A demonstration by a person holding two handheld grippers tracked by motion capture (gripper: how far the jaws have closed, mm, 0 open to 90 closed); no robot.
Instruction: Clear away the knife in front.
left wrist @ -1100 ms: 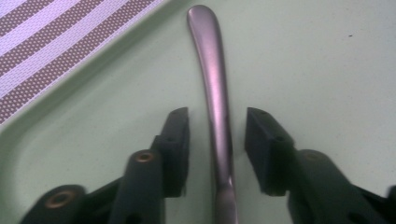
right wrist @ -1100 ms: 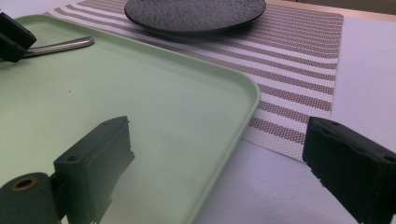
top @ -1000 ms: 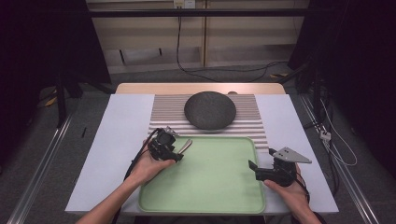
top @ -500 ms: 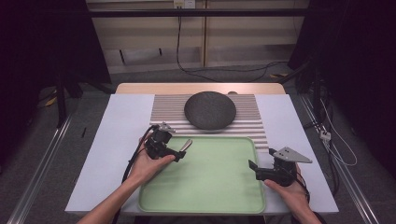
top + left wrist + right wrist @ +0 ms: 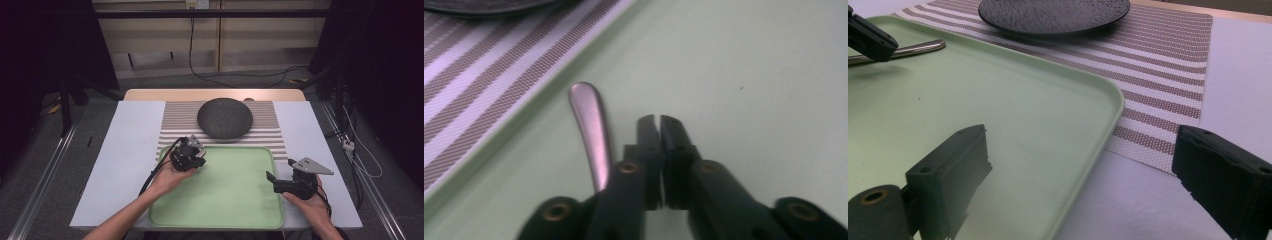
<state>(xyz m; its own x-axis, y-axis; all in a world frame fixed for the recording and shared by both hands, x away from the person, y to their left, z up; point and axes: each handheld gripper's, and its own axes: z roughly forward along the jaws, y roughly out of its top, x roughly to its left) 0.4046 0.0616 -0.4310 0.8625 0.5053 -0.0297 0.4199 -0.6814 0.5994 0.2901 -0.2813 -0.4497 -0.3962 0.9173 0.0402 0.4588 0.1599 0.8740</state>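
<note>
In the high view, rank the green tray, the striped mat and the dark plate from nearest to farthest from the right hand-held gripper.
From the right hand-held gripper:
1. Green tray, directly under its jaws, at the tray's right edge.
2. Striped mat, just beyond the tray's far rim.
3. Dark plate, farther back on the mat.

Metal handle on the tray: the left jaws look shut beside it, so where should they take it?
Probably the slim shaft of the metal handle, from above, jaws across its width: it lies flat on the green tray, narrow there. The left gripper has just closed, empty, beside it.
</note>
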